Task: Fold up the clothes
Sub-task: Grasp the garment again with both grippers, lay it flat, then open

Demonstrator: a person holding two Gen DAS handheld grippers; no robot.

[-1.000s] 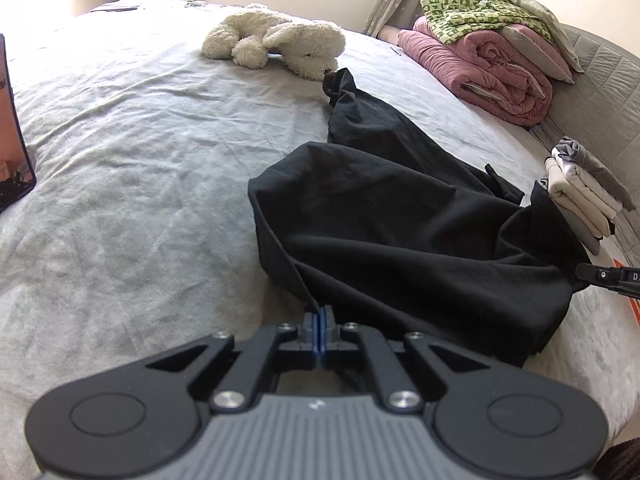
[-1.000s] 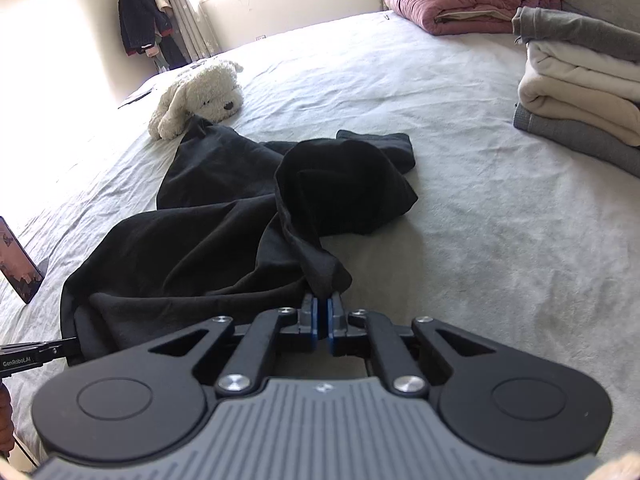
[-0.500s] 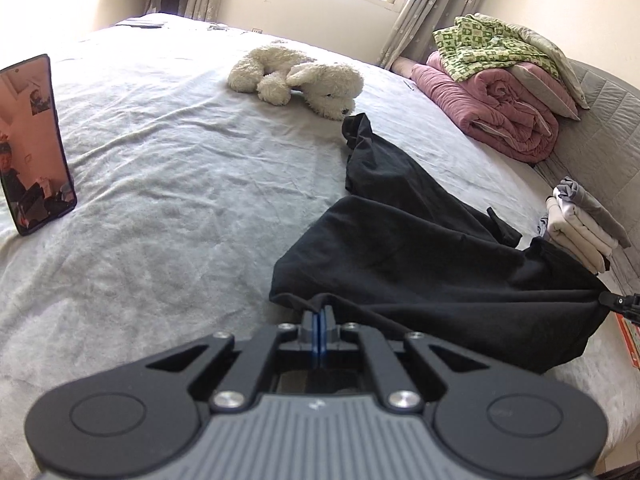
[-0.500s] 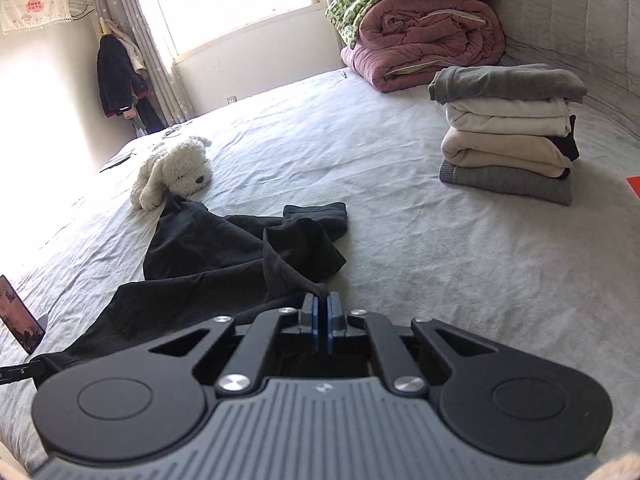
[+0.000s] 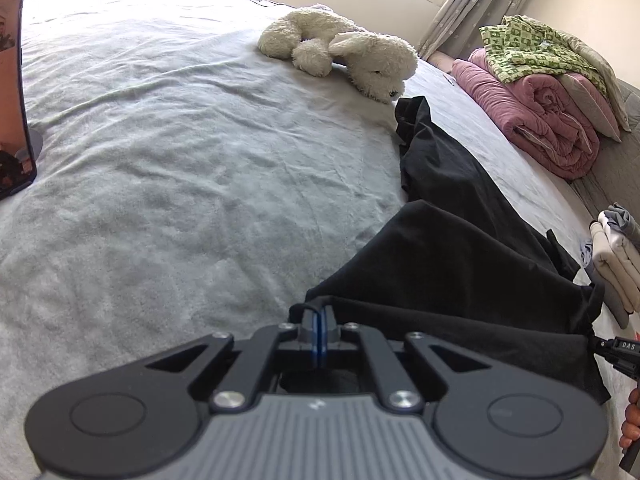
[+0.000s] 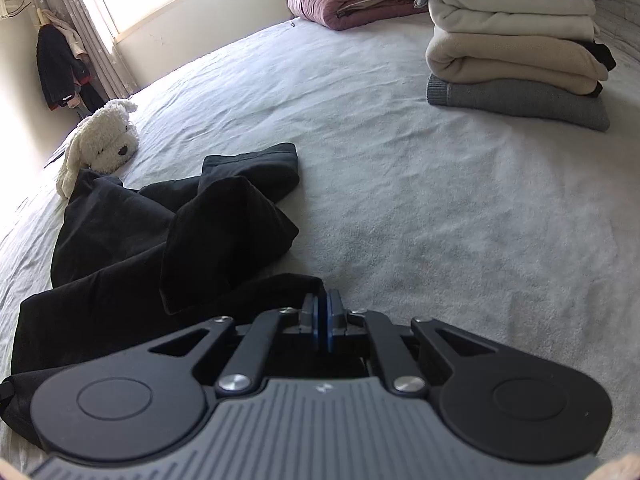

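Observation:
A black garment (image 5: 460, 264) lies stretched across the grey bed sheet (image 5: 180, 184), one long part trailing toward the toy dog. My left gripper (image 5: 320, 320) is shut on its near left corner. In the right wrist view the same black garment (image 6: 132, 248) bunches up in folds, and my right gripper (image 6: 323, 306) is shut on its near right corner. The right gripper's tip (image 5: 616, 350) shows at the left view's right edge, with the cloth's near edge pulled between the two grippers.
A white plush dog (image 5: 340, 46) lies at the far end of the garment. A stack of folded clothes (image 6: 516, 48) sits at the right. Rolled pink and green bedding (image 5: 548, 96) lies by the headboard. A phone (image 5: 12, 92) stands at the left.
Both grippers have sunk toward the bed with the garment's corners still held. The cloth's near edge now lies lower and flatter on the sheet, and the views swung around.

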